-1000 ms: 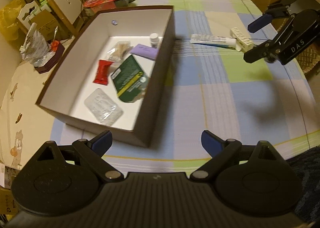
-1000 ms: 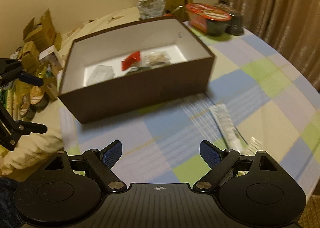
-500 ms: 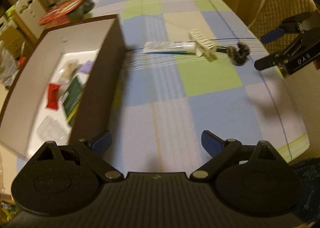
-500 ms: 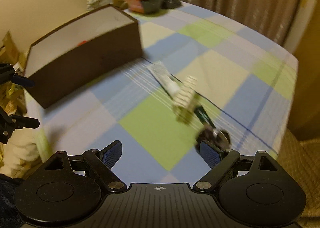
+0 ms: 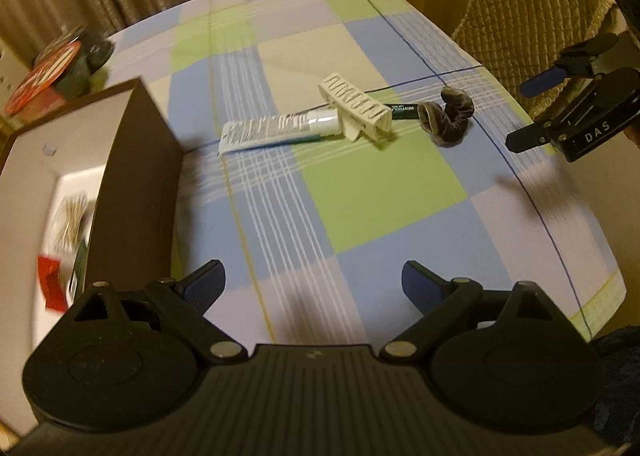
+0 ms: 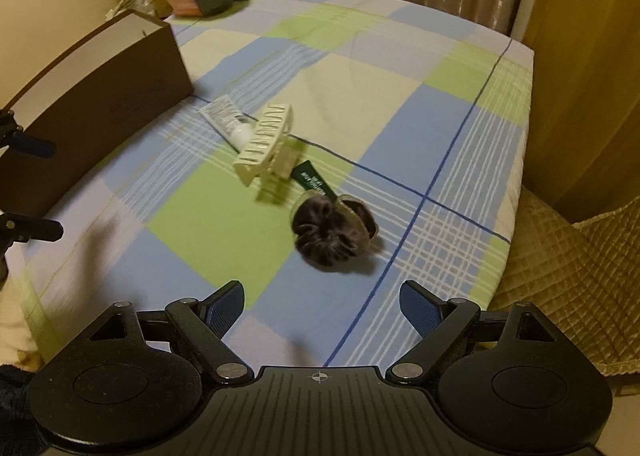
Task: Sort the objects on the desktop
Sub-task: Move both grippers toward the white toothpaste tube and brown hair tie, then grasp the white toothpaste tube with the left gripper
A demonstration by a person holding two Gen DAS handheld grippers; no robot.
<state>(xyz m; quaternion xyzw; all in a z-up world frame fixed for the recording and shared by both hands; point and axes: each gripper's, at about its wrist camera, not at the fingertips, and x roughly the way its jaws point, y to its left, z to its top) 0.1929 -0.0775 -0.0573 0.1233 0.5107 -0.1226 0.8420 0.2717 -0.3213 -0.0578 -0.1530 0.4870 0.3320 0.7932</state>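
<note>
Fingers of the right gripper (image 6: 322, 306) stand wide apart and empty, hovering above the checked surface (image 6: 400, 104). Just ahead of them, slightly left of centre, lies the dark scrunchie (image 6: 330, 234); beyond it a green sachet (image 6: 312, 181), a cream hair claw (image 6: 266, 146) and a white tube (image 6: 226, 118) run in a line toward the brown box (image 6: 100, 96) far off to the left.

The left gripper (image 5: 312, 286) is likewise spread and holds nothing, with the box wall (image 5: 136, 192) close on its left and the 4 loose items well ahead.

The scrunchie looks like the likely next pick. To take it well, the right fingers should drop straight over it, straddle the bunched fabric, and close low so the soft loop cannot slip out, keeping clear of the sachet touching its far edge.

Only the left view looks into the box, showing blurred packets, a red one (image 5: 50, 282) among them; the right view sees only its outer wall.
</note>
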